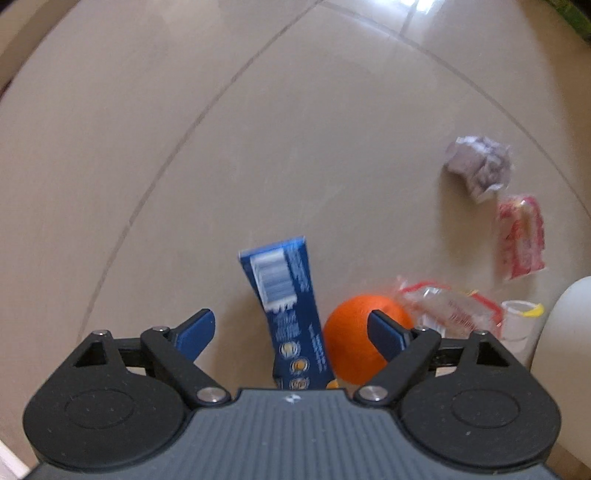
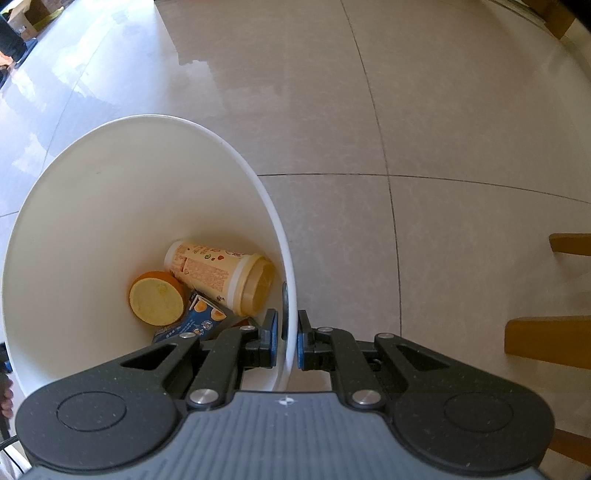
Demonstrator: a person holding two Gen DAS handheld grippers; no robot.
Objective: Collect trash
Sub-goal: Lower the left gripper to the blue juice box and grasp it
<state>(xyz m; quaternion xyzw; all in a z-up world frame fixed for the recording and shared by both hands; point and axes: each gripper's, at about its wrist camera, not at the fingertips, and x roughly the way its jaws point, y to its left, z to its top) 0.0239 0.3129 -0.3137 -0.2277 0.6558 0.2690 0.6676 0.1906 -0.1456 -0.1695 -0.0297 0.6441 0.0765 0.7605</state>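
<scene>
My left gripper (image 1: 293, 334) hangs open over the tiled floor, pointing down. Between and below its blue pads lie a blue carton (image 1: 288, 306) and an orange (image 1: 360, 339); neither pad touches them. Further right lie a clear wrapper with red print (image 1: 448, 308), a red-and-white packet (image 1: 521, 238), a crumpled paper ball (image 1: 478, 166) and a small clear cup (image 1: 519, 325). My right gripper (image 2: 287, 339) is shut on the rim of the white bin (image 2: 110, 206). Inside the bin lie a beige cup (image 2: 218, 273), half an orange (image 2: 157, 299) and a blue carton (image 2: 195, 325).
The white bin's side (image 1: 565, 350) shows at the right edge of the left wrist view. Wooden furniture legs (image 2: 546, 339) stand to the right of the bin. Boxes and dark items (image 2: 22, 22) sit at the far upper left.
</scene>
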